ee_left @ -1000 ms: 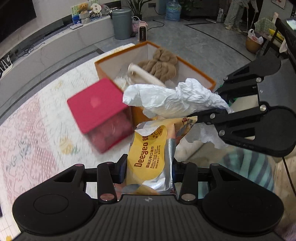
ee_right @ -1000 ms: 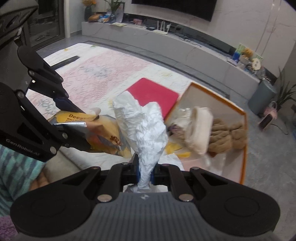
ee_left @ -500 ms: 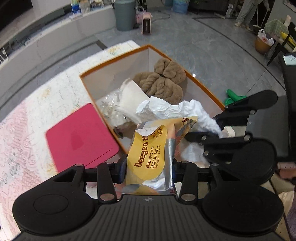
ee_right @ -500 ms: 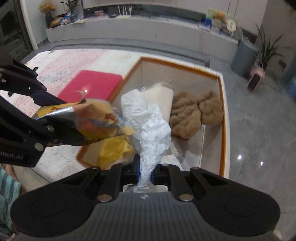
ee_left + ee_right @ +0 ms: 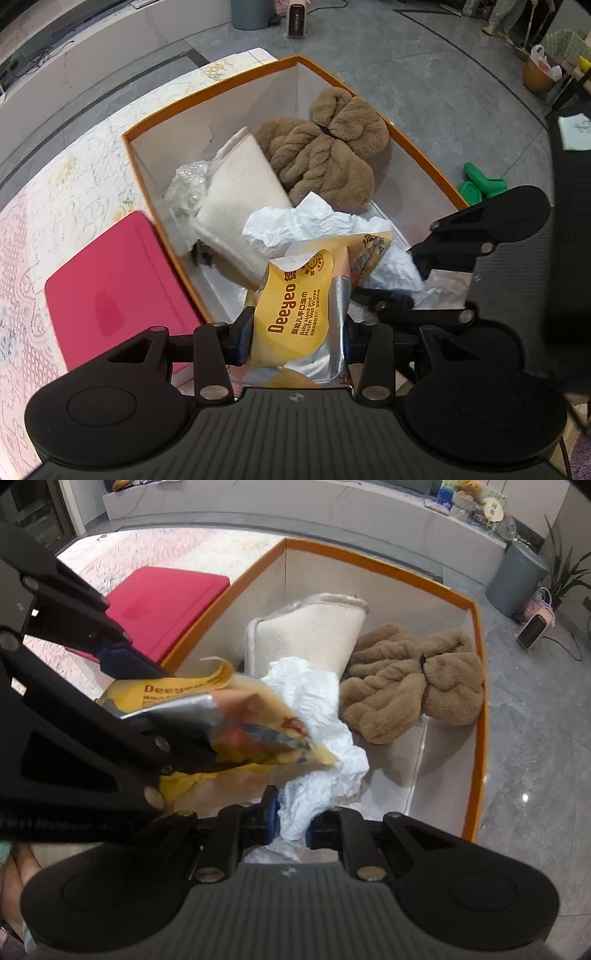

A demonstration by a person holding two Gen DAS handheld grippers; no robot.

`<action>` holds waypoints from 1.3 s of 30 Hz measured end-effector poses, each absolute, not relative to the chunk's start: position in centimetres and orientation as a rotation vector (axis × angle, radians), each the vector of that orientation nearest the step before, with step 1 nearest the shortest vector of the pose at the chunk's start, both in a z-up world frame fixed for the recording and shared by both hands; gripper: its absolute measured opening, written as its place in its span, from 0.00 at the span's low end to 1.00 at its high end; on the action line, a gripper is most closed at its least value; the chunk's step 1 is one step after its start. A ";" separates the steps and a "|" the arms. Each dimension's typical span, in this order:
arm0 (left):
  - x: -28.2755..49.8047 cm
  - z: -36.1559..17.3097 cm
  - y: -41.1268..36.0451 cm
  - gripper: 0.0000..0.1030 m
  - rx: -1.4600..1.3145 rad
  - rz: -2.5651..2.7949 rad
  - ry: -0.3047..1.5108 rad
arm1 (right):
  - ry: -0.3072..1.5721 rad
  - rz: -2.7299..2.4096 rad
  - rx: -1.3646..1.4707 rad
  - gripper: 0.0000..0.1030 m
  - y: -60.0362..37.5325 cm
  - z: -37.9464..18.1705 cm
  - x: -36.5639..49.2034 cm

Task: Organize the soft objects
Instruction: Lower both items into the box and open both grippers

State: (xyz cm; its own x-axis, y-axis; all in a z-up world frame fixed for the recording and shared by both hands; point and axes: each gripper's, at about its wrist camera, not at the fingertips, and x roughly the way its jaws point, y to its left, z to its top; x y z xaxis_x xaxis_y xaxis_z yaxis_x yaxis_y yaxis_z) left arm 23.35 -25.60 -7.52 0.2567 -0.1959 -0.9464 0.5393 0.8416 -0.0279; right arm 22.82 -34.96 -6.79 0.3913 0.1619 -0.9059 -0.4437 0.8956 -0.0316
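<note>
The wipes pack [image 5: 300,321] is a soft yellow and silver pouch printed "Deeyeo", creased and bent at its far end, and the left gripper [image 5: 295,338] has its jaws closed on the pack's near end, holding it over the near edge of the box [image 5: 424,155]. From the right wrist view the same pack [image 5: 221,720] juts in from the left, above the box's near left corner. The tissue [image 5: 317,746] is a crumpled white wad, wrinkled all over; the right gripper [image 5: 290,821] pinches its near end between narrow jaws, and the wad rises over the box interior, just right of the pack and touching it. In the left view the tissue [image 5: 306,225] shows beyond the pack. The box is open, with an orange rim and pale walls. Inside, a brown plush [image 5: 328,147] lies at the far right, a cream towel [image 5: 240,195] leans across the middle, and a clear plastic wrap [image 5: 188,188] sits at the left wall beside the towel. A red lid [image 5: 110,288] lies flat on the patterned mat [image 5: 62,184], just left of the box.
</note>
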 end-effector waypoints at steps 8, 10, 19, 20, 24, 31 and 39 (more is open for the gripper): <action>24.0 -8.2 -26.9 0.47 0.381 -0.545 1.204 | 1.145 0.383 -0.312 0.16 -35.8 -8.3 23.7; 24.0 -8.1 -27.0 0.47 0.384 -0.567 1.193 | 1.148 0.390 -0.313 0.16 -36.1 -8.5 23.9; 24.9 -10.5 -27.3 0.47 0.348 -0.622 1.233 | 1.152 0.407 -0.302 0.17 -37.9 -9.1 24.1; 25.0 -10.8 -27.3 0.47 0.348 -0.620 1.240 | 1.153 0.408 -0.303 0.17 -38.0 -9.2 24.1; 25.4 -11.9 -26.9 0.46 0.316 -0.619 1.269 | 1.148 0.411 -0.321 0.18 -37.6 -9.6 24.3; 25.4 -12.1 -26.4 0.47 0.300 -0.623 1.265 | 1.142 0.403 -0.319 0.19 -37.2 -10.1 23.9; 24.8 -11.2 -26.0 0.57 0.315 -0.609 1.245 | 1.155 0.360 -0.312 0.41 -37.5 -9.6 23.8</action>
